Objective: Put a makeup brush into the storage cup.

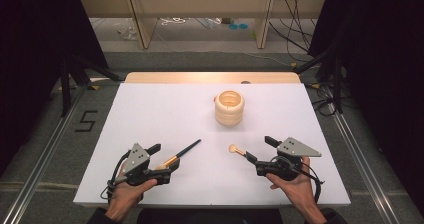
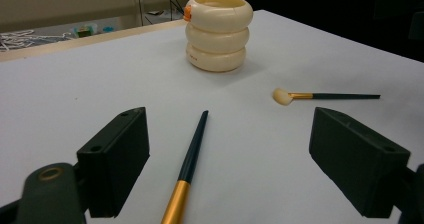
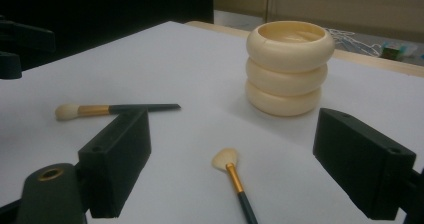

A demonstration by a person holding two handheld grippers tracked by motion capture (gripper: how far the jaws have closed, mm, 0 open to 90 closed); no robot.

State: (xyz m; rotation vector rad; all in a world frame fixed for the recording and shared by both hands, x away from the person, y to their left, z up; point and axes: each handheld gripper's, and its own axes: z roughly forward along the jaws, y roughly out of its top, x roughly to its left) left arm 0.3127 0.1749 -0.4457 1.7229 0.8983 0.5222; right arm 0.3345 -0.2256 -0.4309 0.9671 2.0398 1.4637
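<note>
Flat between open left gripper (image 2: 227,159) jaws, brush (image 2: 190,159)

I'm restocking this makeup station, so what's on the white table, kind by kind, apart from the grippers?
Makeup brushes: 2, one between the left gripper's open jaws, one between the right gripper's open jaws
Cream ringed holder: 1
Total: 3
</note>
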